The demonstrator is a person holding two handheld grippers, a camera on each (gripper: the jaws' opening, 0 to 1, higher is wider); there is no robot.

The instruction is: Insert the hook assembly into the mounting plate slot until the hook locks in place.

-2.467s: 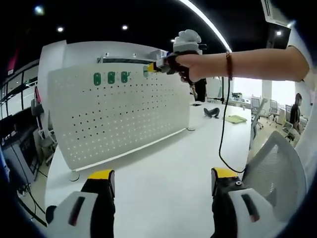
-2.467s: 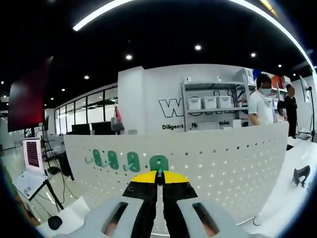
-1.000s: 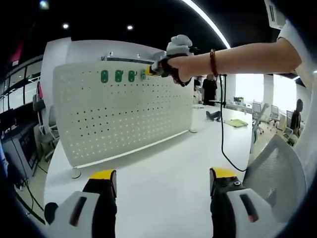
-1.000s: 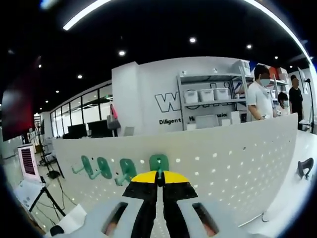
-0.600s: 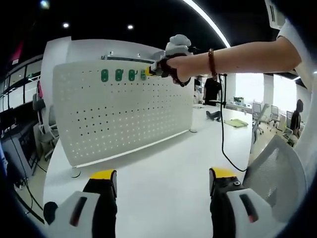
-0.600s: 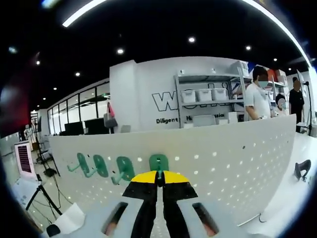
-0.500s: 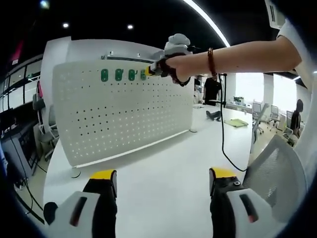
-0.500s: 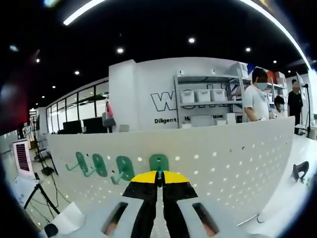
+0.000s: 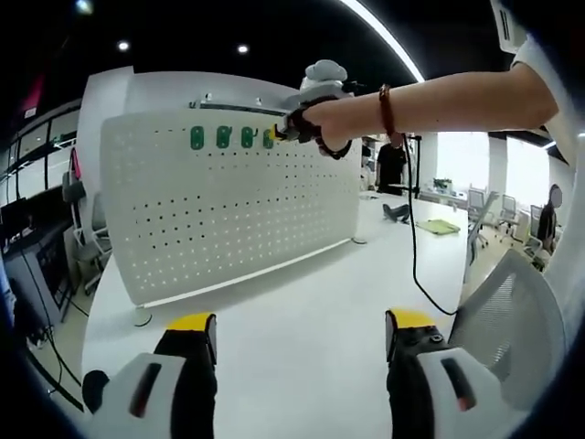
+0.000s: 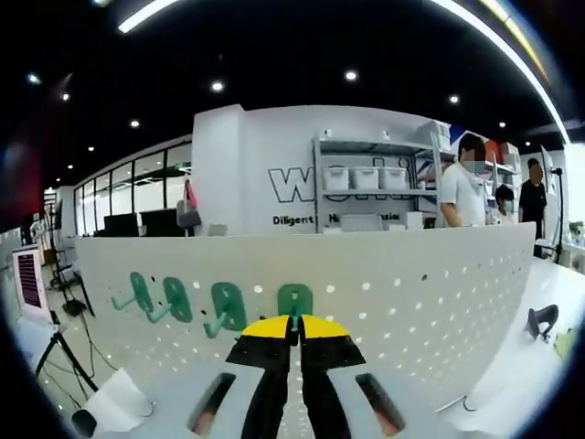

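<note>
The right gripper (image 10: pixel 294 337), jaws clamped on the green hook (image 10: pixel 294 299), presses it against the pegboard (image 10: pixel 430 293). The left gripper (image 9: pixel 297 343) hangs wide. Tilted, the hook could miss locking.

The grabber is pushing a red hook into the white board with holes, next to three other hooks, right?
Not quite. The hook is green, not red, as the right gripper view shows. The rest holds: the right gripper, jaws shut on it, holds it against the white board with holes, beside three other green hooks already on it.

Hooks (image 10: pixel 174 300) — seemingly on pegboard (image 10: pixel 411 293)
</note>
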